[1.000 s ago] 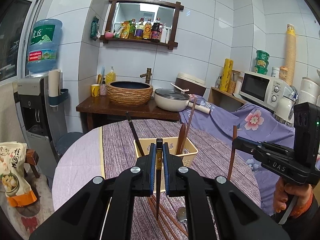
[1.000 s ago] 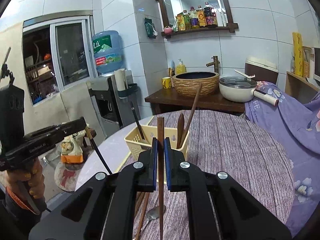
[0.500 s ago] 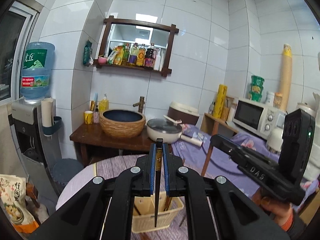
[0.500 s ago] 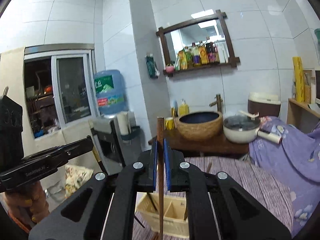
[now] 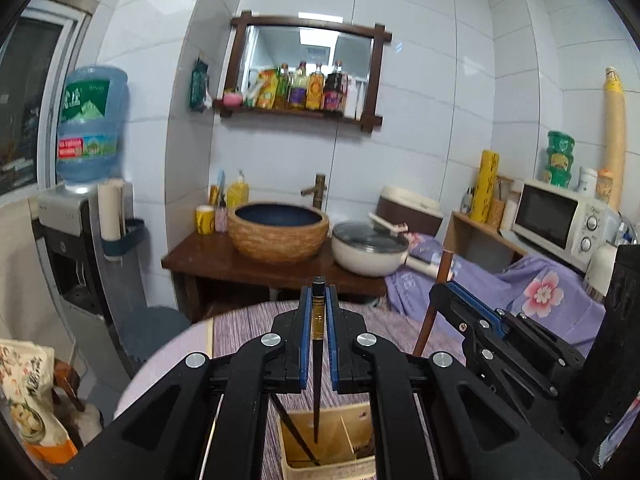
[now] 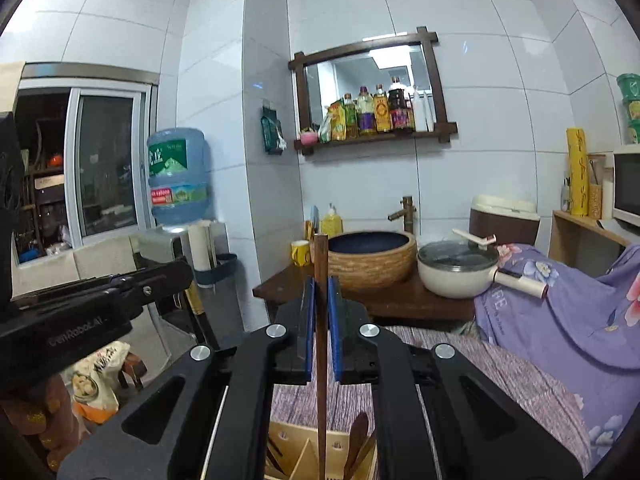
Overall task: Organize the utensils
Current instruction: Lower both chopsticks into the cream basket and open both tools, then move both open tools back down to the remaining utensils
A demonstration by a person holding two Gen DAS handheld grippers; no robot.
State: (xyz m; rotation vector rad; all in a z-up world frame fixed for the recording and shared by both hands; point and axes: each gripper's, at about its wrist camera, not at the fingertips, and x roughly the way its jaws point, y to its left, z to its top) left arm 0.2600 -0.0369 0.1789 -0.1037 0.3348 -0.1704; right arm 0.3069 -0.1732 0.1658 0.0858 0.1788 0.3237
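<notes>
Jaws narrowed on one chopstick each: our left gripper (image 5: 319, 334) holds a dark chopstick (image 5: 317, 364), our right gripper (image 6: 321, 334) a brown chopstick (image 6: 321, 360), both upright above the divided basket (image 5: 344, 466) on the striped table (image 5: 248, 328).

The left gripper (image 5: 318, 300) is black with blue pads (image 5: 305, 336) and silver screws. Between its pads stands a dark chopstick (image 5: 317, 376) with a golden band and a black tip. Below it, the basket (image 5: 328, 468) is pale yellow, and the tablecloth (image 5: 248, 332) under it is purple with fine grey stripes. The right gripper (image 6: 319, 292) has the same black and blue colours and holds a plain brown chopstick (image 6: 321, 360). Ahead of both grippers, the basin (image 6: 372, 256) is woven tan outside and dark blue inside. To the right, the cloth (image 6: 568, 300) is lilac with pink flowers. The wall tiles (image 6: 480, 8) are white.
</notes>
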